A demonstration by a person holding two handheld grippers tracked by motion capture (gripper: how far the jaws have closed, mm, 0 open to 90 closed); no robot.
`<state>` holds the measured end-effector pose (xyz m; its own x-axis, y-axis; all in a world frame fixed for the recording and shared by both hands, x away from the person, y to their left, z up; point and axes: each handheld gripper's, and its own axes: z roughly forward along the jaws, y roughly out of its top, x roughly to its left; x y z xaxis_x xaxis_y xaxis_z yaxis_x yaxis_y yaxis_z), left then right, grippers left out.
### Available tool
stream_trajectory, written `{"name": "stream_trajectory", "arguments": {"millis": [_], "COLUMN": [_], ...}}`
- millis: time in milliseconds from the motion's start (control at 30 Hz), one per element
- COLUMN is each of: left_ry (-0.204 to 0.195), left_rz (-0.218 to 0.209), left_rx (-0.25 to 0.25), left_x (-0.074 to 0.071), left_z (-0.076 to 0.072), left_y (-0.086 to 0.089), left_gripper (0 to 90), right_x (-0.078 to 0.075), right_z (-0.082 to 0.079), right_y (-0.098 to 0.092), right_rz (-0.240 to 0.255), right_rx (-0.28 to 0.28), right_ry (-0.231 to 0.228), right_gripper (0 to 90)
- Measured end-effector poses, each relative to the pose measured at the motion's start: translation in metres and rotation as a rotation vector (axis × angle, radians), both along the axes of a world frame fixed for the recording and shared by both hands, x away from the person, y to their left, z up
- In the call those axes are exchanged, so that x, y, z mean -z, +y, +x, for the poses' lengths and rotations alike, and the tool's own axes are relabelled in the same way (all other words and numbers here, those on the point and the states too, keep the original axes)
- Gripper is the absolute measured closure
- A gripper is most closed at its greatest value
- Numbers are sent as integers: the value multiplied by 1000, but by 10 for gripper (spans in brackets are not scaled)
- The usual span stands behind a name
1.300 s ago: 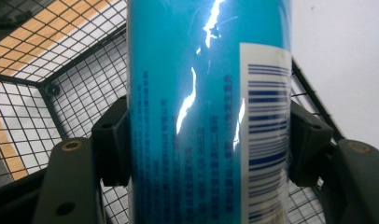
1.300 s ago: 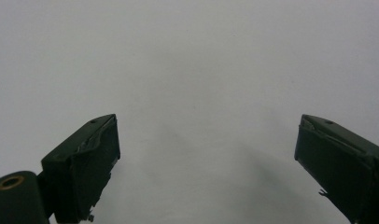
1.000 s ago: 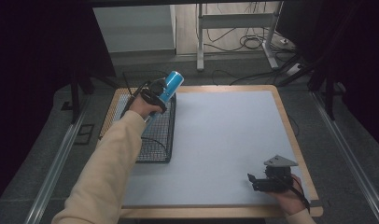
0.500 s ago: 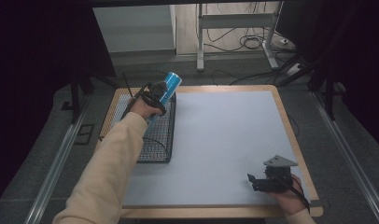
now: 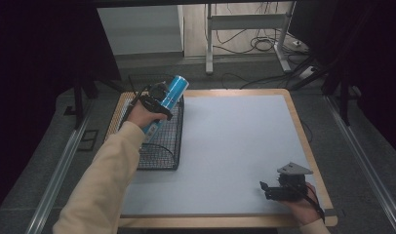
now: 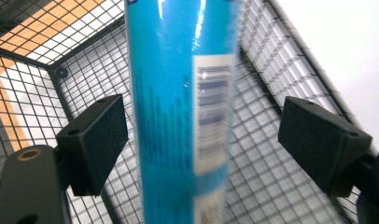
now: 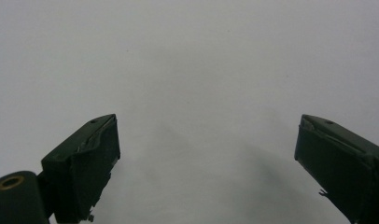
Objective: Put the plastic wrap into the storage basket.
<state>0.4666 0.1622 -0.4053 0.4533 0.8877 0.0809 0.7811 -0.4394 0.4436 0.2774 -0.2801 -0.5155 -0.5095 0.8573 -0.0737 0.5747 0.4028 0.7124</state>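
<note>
A pale grey mat (image 5: 235,151) covers my table, a black wire basket (image 5: 159,146) at 9 o'clock. My left gripper (image 6: 204,135) stands spread around the blue can (image 6: 178,112) over it, pads clear. It looks light, glossy, slippery; I'd pinch mid-body. My right gripper (image 7: 204,163) rests spread at 5 o'clock.

One blue can (image 5: 170,95) and one black wire basket (image 5: 162,146) are on the worktop (image 5: 235,146). Two tools are here: left (image 5: 157,95), right (image 5: 271,190).

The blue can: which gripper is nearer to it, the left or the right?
Left. The left gripper has its fingers on either side of the blue can, above the wire basket. The right gripper is far away, at the table's near right corner.
</note>
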Motion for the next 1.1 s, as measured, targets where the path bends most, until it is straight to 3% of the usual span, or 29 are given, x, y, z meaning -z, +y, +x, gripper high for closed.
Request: {"name": "stream_trajectory", "arguments": {"millis": [133, 467, 633, 833, 933, 1100], "left_ry": [-37, -67, -94, -83, -85, -93], "left_rz": [-58, -171, -205, -220, -217, -248], "left_rx": [25, 115, 184, 248, 289, 366], "left_x": [-14, -33, -34, -31, -28, -16], "left_z": [-20, -64, -90, -114, -129, -157], "left_y": [4, -7, -25, -51, -62, -84], "left_gripper": [165, 177, 192, 200, 197, 191], "right_x": [0, 0, 0, -3, -5, -6], "right_z": [0, 4, 6, 4, 2, -1], "right_y": [1, 7, 6, 5, 7, 7], "right_rz": [2, 1, 2, -5, -9, -13], "right_rx": [1, -18, -21, -11, -13, -17], "right_ry": [-4, -4, -4, -15, -23, -30], "right_gripper": [69, 68, 68, 70, 70, 70]}}
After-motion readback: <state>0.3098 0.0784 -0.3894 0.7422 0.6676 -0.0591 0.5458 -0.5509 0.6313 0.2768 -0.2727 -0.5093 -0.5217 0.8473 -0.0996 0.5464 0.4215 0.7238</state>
